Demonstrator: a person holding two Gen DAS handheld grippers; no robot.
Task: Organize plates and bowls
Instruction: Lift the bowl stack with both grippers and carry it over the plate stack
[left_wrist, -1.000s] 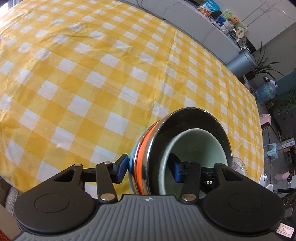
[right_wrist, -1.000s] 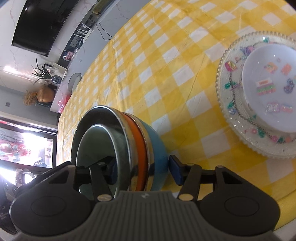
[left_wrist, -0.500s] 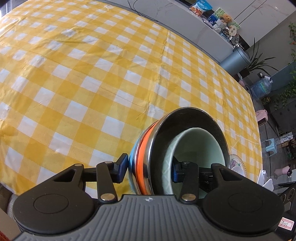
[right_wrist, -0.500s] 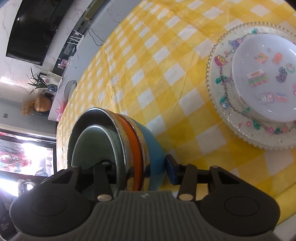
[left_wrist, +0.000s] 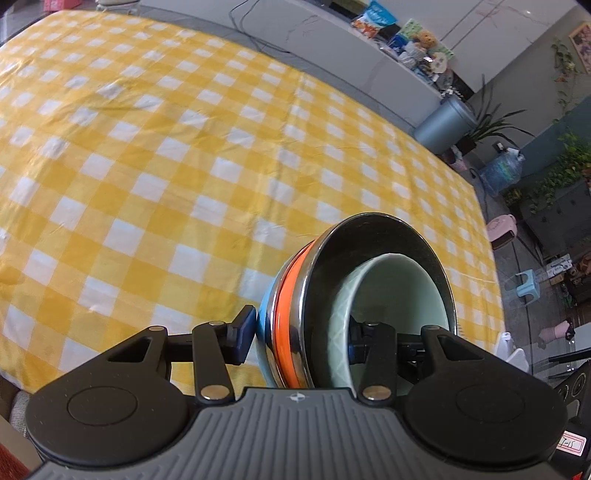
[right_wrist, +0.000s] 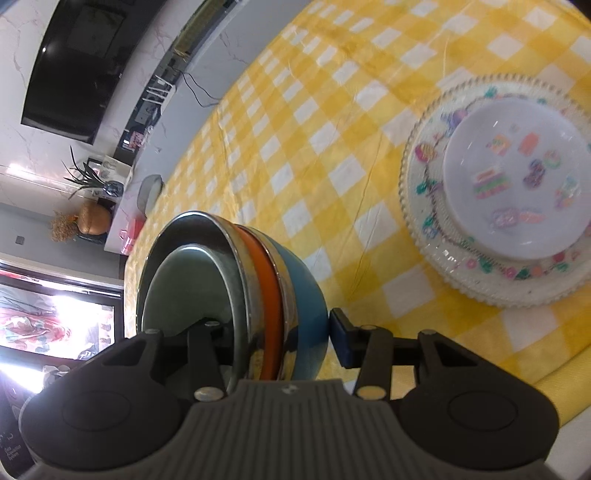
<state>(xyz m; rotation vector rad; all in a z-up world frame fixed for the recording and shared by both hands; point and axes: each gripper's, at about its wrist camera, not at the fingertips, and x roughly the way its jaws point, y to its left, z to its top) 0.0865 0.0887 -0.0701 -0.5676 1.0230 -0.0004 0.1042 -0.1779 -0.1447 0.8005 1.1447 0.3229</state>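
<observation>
Left wrist — bowl stack (left_wrist: 354, 306) between left claw (left_wrist: 299, 332) pads.

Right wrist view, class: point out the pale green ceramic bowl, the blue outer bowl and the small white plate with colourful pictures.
Pale green ceramic bowl (right_wrist: 184, 291): right wrist view, inner wall.
Blue outer bowl (right_wrist: 304, 295): right wrist view, outer side.
Small white plate with colourful pictures (right_wrist: 517, 177): right wrist view, centre.

Just the background stuff around the room

A yellow-and-white checked cloth (left_wrist: 155, 155) is covering the bench, a grey bin (left_wrist: 445, 123) is sitting beside a leafy plant (left_wrist: 491, 125), snack packets (left_wrist: 375, 20) are lying on the counter, and a dark TV (right_wrist: 79, 61) is hanging on the marble wall.
</observation>
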